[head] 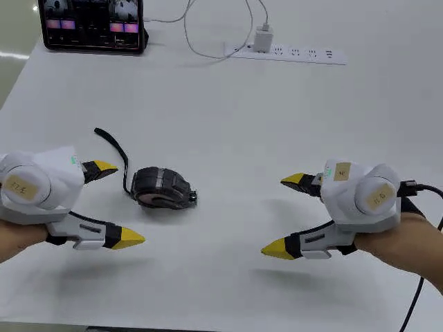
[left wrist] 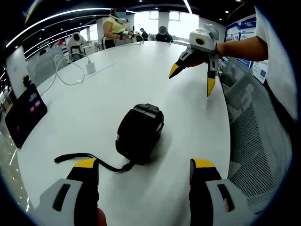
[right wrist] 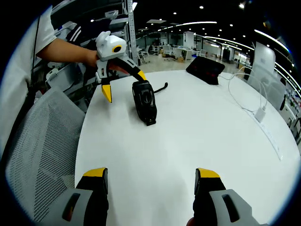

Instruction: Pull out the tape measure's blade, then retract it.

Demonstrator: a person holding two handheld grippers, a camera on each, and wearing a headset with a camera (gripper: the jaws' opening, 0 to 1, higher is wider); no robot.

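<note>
The tape measure (head: 163, 188) lies on the white table (head: 235, 117), just ahead of my left gripper (head: 126, 203). Dense, hard, grippy, I judge: I clamp the case there, and my right gripper (head: 278, 216) takes the blade tip (head: 194, 198). Both pairs of jaws stand apart, empty.

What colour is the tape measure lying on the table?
The tape measure is black; the left gripper view shows it best.
</note>
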